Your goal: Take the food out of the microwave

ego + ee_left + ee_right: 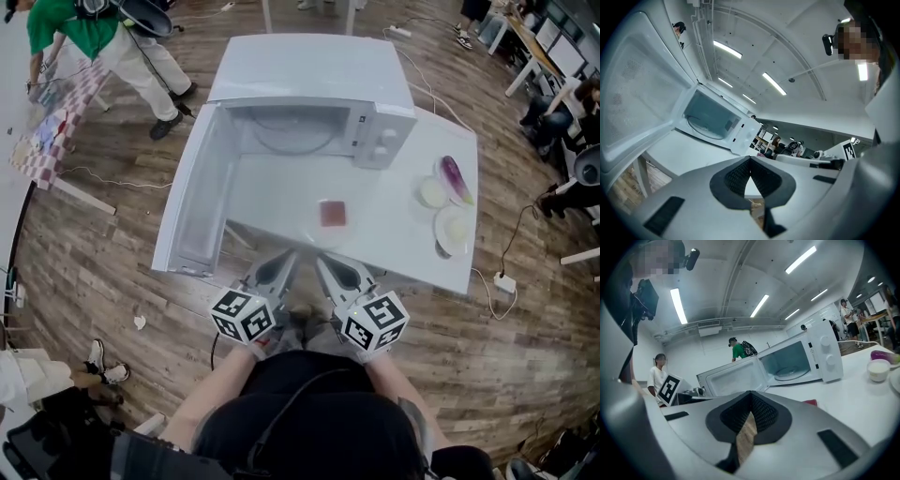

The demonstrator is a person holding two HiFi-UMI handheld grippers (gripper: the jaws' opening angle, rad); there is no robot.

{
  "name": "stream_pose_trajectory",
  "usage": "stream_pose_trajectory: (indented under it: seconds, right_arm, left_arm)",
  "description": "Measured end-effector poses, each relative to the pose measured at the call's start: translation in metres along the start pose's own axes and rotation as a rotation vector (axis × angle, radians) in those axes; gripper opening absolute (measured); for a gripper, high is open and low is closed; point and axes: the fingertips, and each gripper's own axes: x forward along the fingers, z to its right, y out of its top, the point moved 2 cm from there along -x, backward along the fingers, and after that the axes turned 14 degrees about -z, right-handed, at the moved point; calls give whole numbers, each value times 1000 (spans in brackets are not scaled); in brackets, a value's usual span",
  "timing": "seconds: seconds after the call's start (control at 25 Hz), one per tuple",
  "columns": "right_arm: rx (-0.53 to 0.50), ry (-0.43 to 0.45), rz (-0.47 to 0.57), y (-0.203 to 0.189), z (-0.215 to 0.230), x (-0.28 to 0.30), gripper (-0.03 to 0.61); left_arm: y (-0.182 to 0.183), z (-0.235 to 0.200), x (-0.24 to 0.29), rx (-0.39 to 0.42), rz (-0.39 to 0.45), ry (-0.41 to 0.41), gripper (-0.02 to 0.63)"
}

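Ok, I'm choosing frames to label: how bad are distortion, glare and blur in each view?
Head view: fisheye bends the floor at the edges, microwave sharp and evenly lit. Left gripper view: strong curving, ceiling lights blown out, dark corners. Right gripper view: same curving and glare.

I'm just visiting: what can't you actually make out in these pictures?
- Head view: the red food is too small to identify.
- Left gripper view: that food is hidden behind the left gripper.
- Right gripper view: the purple item is cut off by the edge.
- Head view: microwave dial markings are too small.
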Motion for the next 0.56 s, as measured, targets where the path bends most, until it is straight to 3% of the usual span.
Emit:
stream_pose_trajectory:
  seconds: [0.2,0.56]
  right_arm:
    - [3,-46,-18,-8,7,-10,20]
    - [24,-33,-10,-18,20,-33,20]
  left_arm:
    - [-11,5,1,-19,-21,16,11]
    - [-24,17,14,-42,-44,51,11]
